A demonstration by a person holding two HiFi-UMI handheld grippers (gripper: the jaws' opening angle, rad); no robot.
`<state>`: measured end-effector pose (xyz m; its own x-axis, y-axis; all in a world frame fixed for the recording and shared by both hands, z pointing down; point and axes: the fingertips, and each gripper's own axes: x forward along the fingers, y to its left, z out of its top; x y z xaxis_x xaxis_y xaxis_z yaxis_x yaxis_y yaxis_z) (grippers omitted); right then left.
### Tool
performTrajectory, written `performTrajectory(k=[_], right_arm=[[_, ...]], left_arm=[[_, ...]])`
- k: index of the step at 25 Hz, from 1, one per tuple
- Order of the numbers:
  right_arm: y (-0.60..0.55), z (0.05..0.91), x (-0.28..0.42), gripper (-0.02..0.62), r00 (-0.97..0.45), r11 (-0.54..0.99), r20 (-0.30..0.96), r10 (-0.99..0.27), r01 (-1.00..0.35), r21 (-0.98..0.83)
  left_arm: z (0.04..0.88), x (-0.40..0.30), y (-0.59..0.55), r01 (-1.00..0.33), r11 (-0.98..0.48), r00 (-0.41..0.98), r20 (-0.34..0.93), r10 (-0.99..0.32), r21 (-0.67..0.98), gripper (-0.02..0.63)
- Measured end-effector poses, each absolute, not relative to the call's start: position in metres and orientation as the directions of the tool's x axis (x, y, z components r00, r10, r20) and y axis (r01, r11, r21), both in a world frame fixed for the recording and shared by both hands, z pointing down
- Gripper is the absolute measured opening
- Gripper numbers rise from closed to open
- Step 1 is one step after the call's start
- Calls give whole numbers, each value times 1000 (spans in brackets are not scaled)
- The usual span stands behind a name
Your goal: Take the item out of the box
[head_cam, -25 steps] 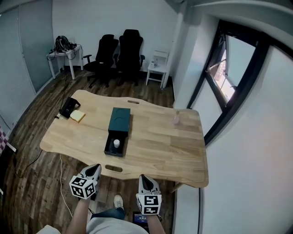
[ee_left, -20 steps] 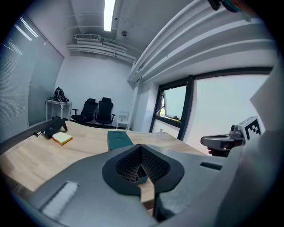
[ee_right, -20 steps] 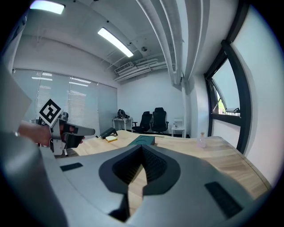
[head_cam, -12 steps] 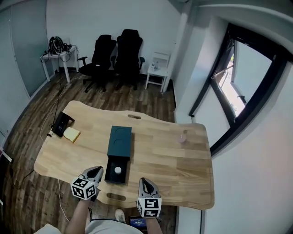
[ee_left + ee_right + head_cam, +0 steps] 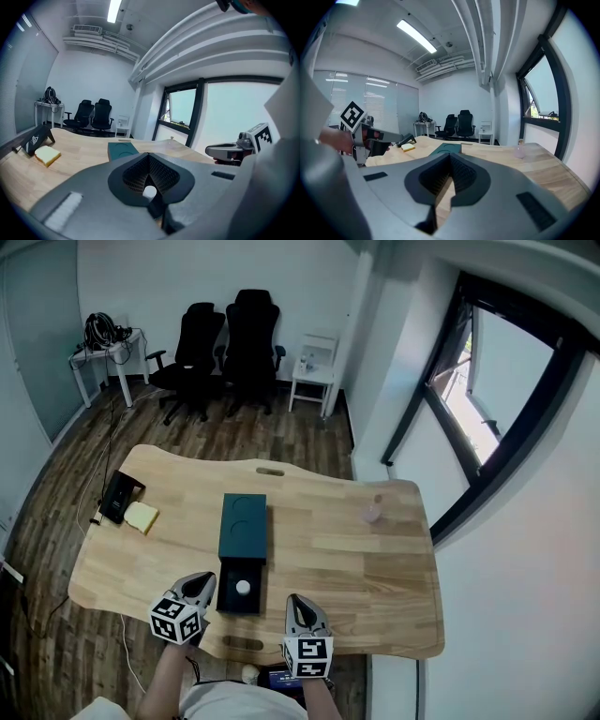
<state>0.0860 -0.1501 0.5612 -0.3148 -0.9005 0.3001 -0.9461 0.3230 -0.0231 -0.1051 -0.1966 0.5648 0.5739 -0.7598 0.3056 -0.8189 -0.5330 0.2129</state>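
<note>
A dark teal box (image 5: 243, 526) lies in the middle of the wooden table (image 5: 356, 568). Its open black tray (image 5: 228, 600) sits at the near end and holds a small white item (image 5: 243, 587). My left gripper (image 5: 200, 583) is shut and empty, just left of the tray over the table's near edge. My right gripper (image 5: 297, 604) is also shut and empty, a little right of the tray. In the left gripper view the shut left gripper (image 5: 149, 157) frames the white item (image 5: 149, 191), with the teal box (image 5: 123, 150) beyond. In the right gripper view the right gripper (image 5: 450, 157) points at the teal box (image 5: 446, 149).
A yellow pad (image 5: 142, 517) and a black device (image 5: 120, 495) lie at the table's left end. A small pale cup (image 5: 372, 513) stands at the right. Two black chairs (image 5: 225, 348) and a white side table (image 5: 316, 371) stand beyond. A handle slot (image 5: 243, 644) marks the near edge.
The view has come closer to the table. Both grippers have moved forward over the near edge, to either side of the open tray. Their jaws stayed shut.
</note>
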Motion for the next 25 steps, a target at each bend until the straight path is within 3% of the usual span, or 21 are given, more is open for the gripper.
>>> performTrajectory(k=[13,25], right_arm=[[-160,566,79,5,-329,343,319,-889,-939,-13],[-163,599,90,5,-334,339,388,-859,-939,-59]], left_arm=[[566,-111,-209,-826,-526,564,290,-773,204,2],[609,-89,-206,-790,-574,609,383,-694,217,2]])
